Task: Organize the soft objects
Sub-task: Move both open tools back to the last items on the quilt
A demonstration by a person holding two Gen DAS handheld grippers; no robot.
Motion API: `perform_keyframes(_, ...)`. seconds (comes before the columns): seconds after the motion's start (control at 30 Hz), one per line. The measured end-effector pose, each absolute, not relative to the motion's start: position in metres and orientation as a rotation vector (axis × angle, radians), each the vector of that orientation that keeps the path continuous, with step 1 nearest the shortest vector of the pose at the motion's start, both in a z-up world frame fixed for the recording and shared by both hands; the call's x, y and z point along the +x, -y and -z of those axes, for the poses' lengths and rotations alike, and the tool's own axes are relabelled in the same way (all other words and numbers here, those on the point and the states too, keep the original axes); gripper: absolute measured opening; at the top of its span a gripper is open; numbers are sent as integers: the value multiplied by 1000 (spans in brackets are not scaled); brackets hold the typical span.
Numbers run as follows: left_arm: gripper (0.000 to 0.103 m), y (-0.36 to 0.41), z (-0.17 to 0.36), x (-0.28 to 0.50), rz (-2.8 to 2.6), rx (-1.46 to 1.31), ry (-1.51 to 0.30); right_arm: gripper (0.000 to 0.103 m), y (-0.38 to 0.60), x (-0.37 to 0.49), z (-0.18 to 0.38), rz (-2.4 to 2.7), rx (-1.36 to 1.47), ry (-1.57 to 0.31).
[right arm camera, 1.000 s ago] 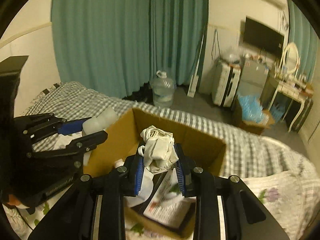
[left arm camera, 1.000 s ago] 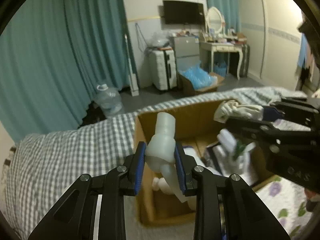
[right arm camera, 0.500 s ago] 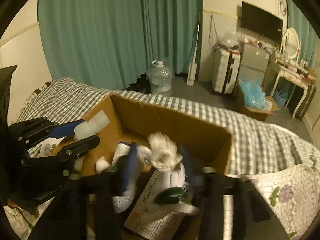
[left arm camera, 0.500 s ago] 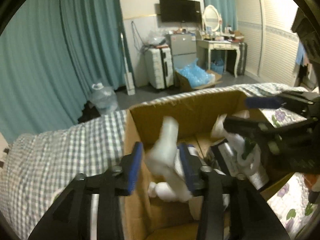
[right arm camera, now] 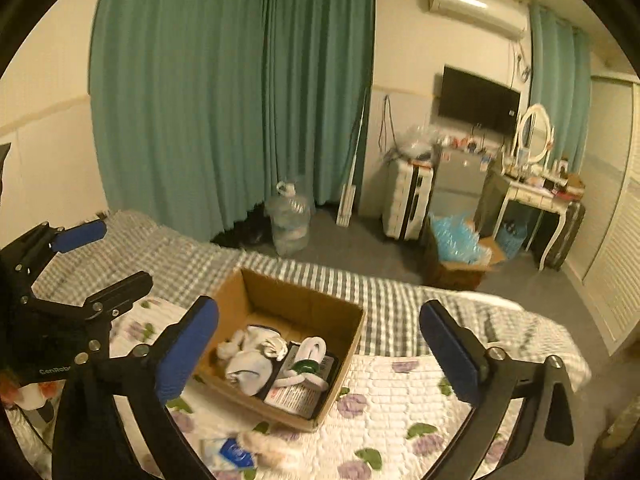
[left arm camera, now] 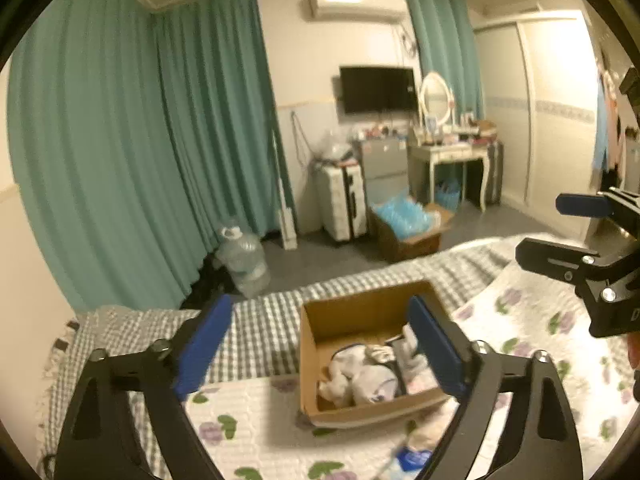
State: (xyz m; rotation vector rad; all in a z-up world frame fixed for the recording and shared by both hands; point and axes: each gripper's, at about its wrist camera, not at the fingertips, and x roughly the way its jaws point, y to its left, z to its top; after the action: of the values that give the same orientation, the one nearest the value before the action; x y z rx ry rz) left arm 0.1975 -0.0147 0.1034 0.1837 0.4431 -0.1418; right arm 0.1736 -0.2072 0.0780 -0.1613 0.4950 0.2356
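Hovering over the box with both tongs empty and spread wide

Left gripper (left arm camera: 318, 344) and right gripper (right arm camera: 318, 350) have both just been opening, and nothing sits between the blue pads now. The soft stuff, white socks or gloves by the look of it (right arm camera: 250, 354), lies bundled in the cardboard box (right arm camera: 352, 344) on the floral quilt (right arm camera: 400, 392), next to some flat printed packets (right arm camera: 298, 392). My guess is it's all light, floppy and squashy, so nothing breaks, but it'll sag and trail loose ends. Best bet is pinching a thick bunched middle, not a thin edge that slides out. Something pale and fuzzy (right arm camera: 266, 446) also sits on the quilt just in front of the box, still outside it.
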Motion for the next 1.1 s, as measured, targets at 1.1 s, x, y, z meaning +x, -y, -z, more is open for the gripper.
perform_keyframes(1.1,97,20,89,131,-51,37,-731,102,219,157,168,-338,-117,-851)
